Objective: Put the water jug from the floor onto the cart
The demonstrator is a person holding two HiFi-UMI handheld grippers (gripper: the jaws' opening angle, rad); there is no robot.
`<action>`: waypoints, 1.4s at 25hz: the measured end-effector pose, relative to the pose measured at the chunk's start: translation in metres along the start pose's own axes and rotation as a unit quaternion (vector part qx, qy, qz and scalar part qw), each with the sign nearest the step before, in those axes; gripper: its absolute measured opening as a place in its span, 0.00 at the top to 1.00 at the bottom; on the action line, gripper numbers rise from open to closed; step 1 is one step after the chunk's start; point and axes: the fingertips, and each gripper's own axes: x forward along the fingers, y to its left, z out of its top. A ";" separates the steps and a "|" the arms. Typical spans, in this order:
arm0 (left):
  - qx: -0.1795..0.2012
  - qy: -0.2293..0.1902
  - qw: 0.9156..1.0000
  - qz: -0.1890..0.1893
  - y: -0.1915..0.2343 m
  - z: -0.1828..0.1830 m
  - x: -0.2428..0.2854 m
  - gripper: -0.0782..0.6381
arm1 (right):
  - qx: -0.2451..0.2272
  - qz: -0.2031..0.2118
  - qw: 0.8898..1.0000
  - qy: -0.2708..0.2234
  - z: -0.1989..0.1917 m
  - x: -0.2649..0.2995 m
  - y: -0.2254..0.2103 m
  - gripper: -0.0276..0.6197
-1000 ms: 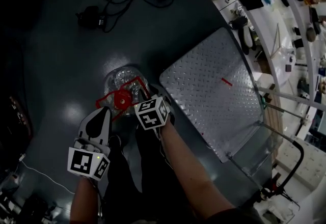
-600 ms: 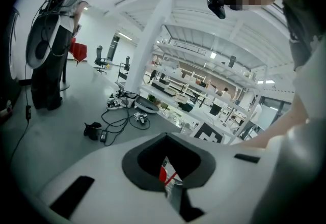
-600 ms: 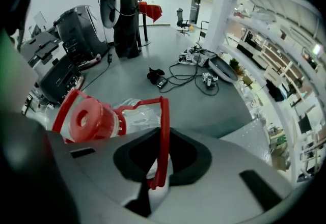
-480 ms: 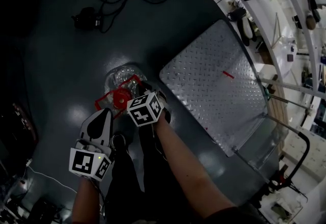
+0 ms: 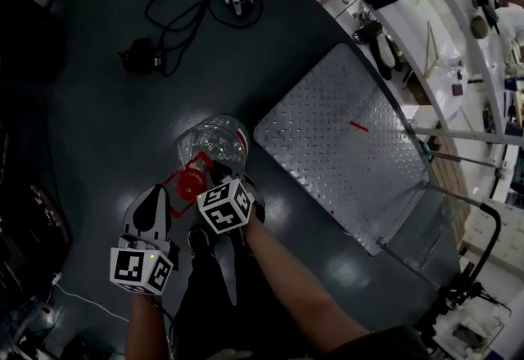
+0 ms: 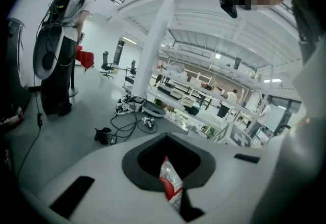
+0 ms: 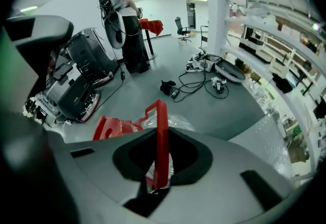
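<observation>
The clear water jug [image 5: 214,137] with a red cap hangs just off the dark floor, left of the cart's steel deck [image 5: 327,146]. My right gripper [image 5: 213,174] grips the jug's red handle [image 5: 182,180]. In the right gripper view the handle's bar [image 7: 161,136] stands upright between the jaws of the right gripper [image 7: 158,177]. These jaws are opening a little while still pinching it. My left gripper [image 5: 160,193] meets the handle's left corner. In the left gripper view a red strip [image 6: 168,182] sits pinched in the narrow slit of the left gripper [image 6: 173,195], with clear jug plastic beyond.
Cables and a black adapter [image 5: 147,56] lie on the floor ahead. Cluttered benches [image 5: 426,39] run along the right behind the cart, whose push rail [image 5: 483,244] is at the near right. A person [image 7: 125,19] and black cases [image 7: 76,90] stand further off.
The jug has come up off the floor and shifted slightly right toward the cart. Both grippers rose with it and drew closer to me.
</observation>
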 end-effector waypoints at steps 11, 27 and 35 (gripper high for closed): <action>0.011 -0.064 0.998 -0.017 -0.006 0.058 -0.103 0.88 | 0.035 -0.007 0.997 -0.070 0.042 -0.112 0.049 0.90; 0.069 -0.080 0.985 -0.137 -0.043 0.057 -0.246 0.88 | 0.067 -0.122 0.974 -0.181 0.014 -0.331 0.125 0.90; 0.128 -0.062 0.963 -0.227 -0.154 0.060 -0.236 0.88 | 0.133 -0.189 0.953 -0.197 -0.072 -0.414 0.077 0.90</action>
